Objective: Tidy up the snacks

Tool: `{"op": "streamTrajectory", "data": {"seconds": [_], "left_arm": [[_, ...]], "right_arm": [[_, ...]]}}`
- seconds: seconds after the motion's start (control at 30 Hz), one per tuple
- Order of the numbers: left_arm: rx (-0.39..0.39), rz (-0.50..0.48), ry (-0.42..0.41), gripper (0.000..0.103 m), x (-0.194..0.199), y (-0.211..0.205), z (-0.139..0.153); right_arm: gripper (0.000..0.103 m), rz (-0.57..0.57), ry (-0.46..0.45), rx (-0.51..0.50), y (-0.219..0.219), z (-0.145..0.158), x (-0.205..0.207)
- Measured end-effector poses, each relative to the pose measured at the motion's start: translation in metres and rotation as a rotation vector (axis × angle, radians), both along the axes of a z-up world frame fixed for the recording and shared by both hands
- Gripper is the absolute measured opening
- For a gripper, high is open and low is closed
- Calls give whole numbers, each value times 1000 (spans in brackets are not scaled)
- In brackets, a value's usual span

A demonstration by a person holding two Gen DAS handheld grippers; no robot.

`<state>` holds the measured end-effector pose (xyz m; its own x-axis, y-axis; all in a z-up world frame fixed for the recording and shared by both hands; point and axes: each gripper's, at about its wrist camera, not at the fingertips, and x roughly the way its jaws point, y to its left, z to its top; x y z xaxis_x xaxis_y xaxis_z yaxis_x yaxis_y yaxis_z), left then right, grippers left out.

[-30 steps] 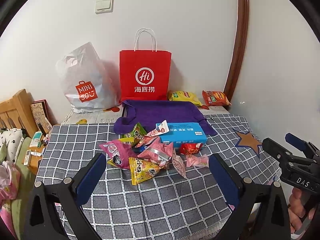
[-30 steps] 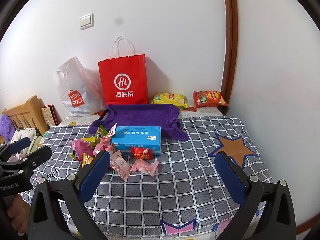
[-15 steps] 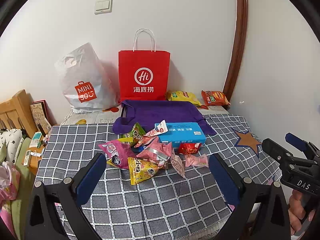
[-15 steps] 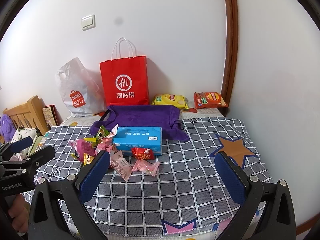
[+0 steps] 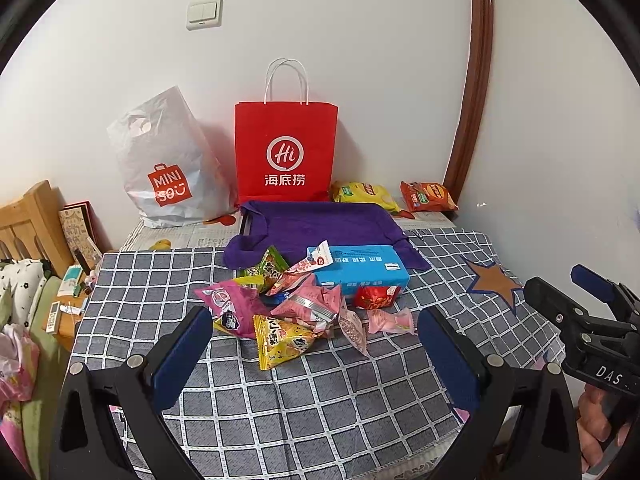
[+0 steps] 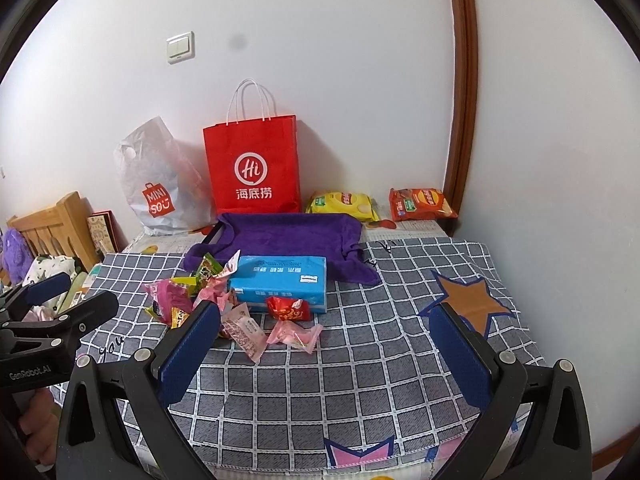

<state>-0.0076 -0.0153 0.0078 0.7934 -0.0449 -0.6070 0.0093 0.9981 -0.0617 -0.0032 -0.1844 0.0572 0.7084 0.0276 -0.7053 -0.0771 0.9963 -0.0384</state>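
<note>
Sorting is not yet beginning: crinkly foil snack packets [image 5: 292, 312] are lying heaped just left of the blue rectangular tissue box [image 5: 358, 270] on the checked table [image 6: 360, 380], while left gripper [image 5: 316, 356] and right gripper [image 6: 324, 356] are hovering, jaws spread wide and empty.

This is looking like a lived-in bedroom in a home. A grey checked fabric cover with star patches [image 5: 160, 280] is lying over a table pushed into a corner of plain white walls, where a white two-button light switch [image 5: 204, 13] is sitting high up and a dark brown wooden door frame [image 5: 472, 92] is running down the corner. At the left, a pale wooden slatted headboard [image 5: 28, 220] is standing beside spotted bedding [image 5: 20, 280]. A red paper shopping bag with white handles [image 5: 285, 148] and a white plastic Miniso store bag [image 5: 164, 168] are leaning against the wall.
</note>
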Motion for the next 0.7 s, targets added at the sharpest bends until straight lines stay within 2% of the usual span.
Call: {"op": "streamTrajectory", "data": {"seconds": [0.7], "left_arm": [[-7,-11,-2,102,0,-2,-1]], "right_arm": [[103,28,-3,16,5,-6,1]]}}
